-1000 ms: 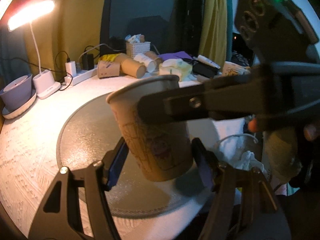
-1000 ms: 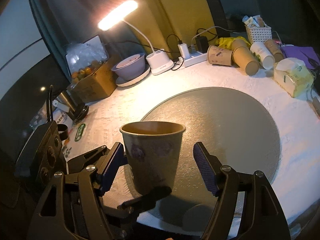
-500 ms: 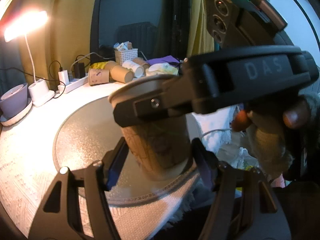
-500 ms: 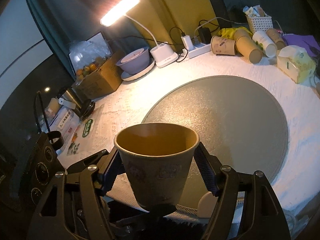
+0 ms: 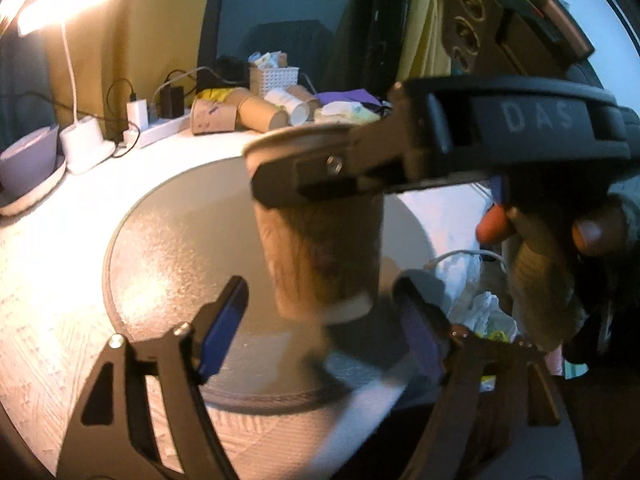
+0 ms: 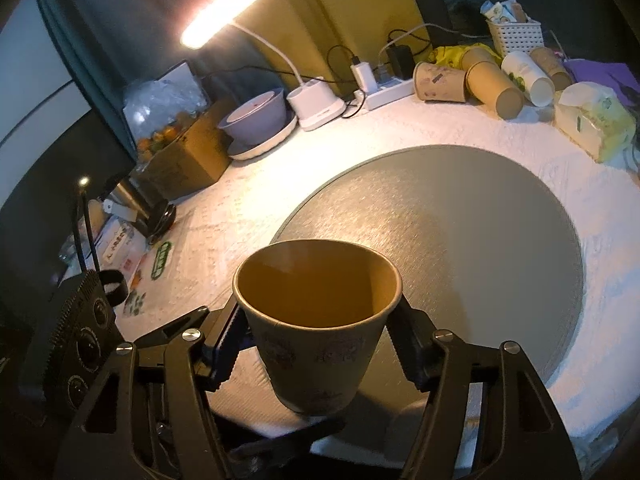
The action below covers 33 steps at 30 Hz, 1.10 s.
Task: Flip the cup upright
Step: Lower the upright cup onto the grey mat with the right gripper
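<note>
A brown paper cup (image 6: 316, 320) with faint printed pictures stands mouth up, held above the near edge of the round grey mat (image 6: 460, 216). My right gripper (image 6: 316, 344) is shut on the cup, one pad on each side below the rim. In the left wrist view the cup (image 5: 320, 256) hangs in front of my left gripper (image 5: 324, 332), whose blue pads are spread wide and do not touch it. The right gripper's black finger (image 5: 320, 180) crosses the cup near its rim.
Several paper cups (image 6: 480, 80) lie on their sides at the back by a white basket (image 6: 516, 36) and a power strip (image 6: 388, 92). A lit desk lamp (image 6: 316, 104), a purple bowl (image 6: 256, 120), a cardboard box (image 6: 184, 160) and a tissue pack (image 6: 596, 120) ring the mat.
My right gripper has closed on the cup and holds it upright. My left gripper has opened and let go; the cup sits a little higher and further from its pads.
</note>
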Each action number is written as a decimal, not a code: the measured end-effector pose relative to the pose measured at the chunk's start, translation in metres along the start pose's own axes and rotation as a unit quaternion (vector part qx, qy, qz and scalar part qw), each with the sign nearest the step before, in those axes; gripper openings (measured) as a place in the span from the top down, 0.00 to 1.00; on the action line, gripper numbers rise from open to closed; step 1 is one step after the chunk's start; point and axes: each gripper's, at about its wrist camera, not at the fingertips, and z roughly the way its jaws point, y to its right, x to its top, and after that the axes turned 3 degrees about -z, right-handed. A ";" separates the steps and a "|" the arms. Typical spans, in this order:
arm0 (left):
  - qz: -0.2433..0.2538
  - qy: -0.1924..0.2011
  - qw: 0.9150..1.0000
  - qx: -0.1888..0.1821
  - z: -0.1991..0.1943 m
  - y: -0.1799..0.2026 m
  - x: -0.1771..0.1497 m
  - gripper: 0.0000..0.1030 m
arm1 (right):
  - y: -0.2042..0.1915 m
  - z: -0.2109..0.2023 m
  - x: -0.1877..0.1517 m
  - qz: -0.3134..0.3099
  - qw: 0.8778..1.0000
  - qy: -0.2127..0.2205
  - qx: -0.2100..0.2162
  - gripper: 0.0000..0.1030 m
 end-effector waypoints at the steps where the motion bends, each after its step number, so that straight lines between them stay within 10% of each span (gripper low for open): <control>1: -0.005 -0.003 1.000 0.002 0.001 -0.004 0.001 0.26 | 0.001 0.001 0.003 -0.001 1.000 0.003 -0.005 0.33; 16: -0.147 -0.030 0.987 0.063 0.005 -0.085 0.025 0.26 | 0.015 0.028 0.033 -0.041 0.994 0.017 -0.095 0.33; 33: -0.201 -0.041 0.976 0.078 0.014 -0.117 0.024 0.26 | 0.000 0.048 0.033 -0.129 0.976 0.040 -0.171 0.33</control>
